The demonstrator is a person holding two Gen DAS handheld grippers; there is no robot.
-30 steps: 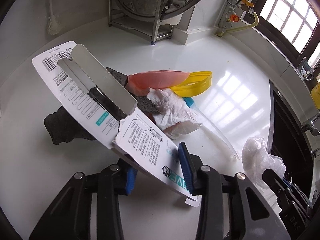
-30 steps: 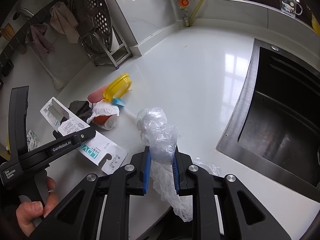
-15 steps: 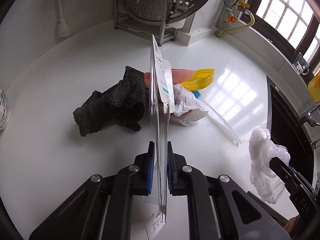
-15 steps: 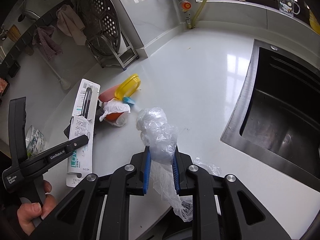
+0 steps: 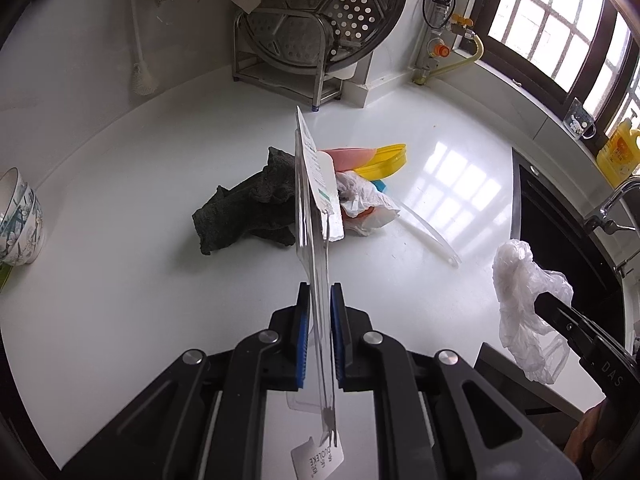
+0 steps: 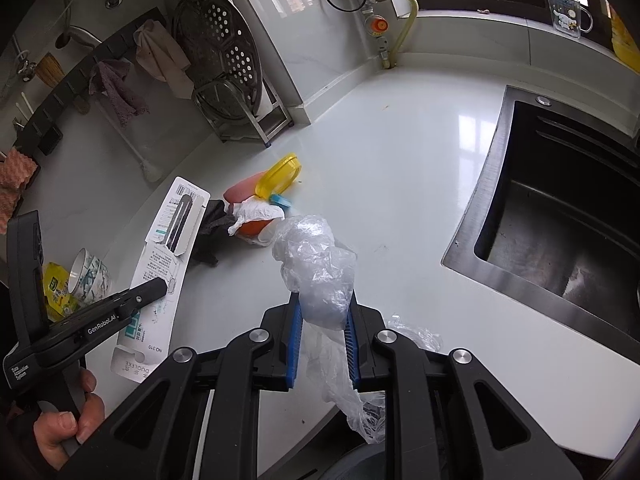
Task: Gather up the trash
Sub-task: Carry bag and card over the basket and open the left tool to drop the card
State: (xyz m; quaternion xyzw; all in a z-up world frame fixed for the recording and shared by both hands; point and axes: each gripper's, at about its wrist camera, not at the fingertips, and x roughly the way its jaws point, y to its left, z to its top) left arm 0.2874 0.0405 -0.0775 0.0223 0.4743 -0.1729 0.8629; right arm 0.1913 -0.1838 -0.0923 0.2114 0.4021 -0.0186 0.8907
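Both bits of trash are off the counter rn. The blister pack (clear plastic w/ a printed card back) is pinched edge-on in the left gripper, blue pads narrow and pressing on it, and it sticks up and away over the white countertop; its hang-tab end pokes out below the fingers. From the right cam you see its flat side, w/ the left gripper clamped near the middle and a hand on the handle. The crumpled plastic bag sits in the right gripper, pads closed on it, loose tail hanging down past the front counter edge.

Rest of the pile is on the counter further back: dark rag, white tissue, yellow lid leaning on smth pink, and a clear plastic strip lying out toward the sink side.

Room-wise: lots of bare counter btwn the pile and the black sink on the right. Dish rack w/ steamer plate is at the back wall, bowls at the far left edge.
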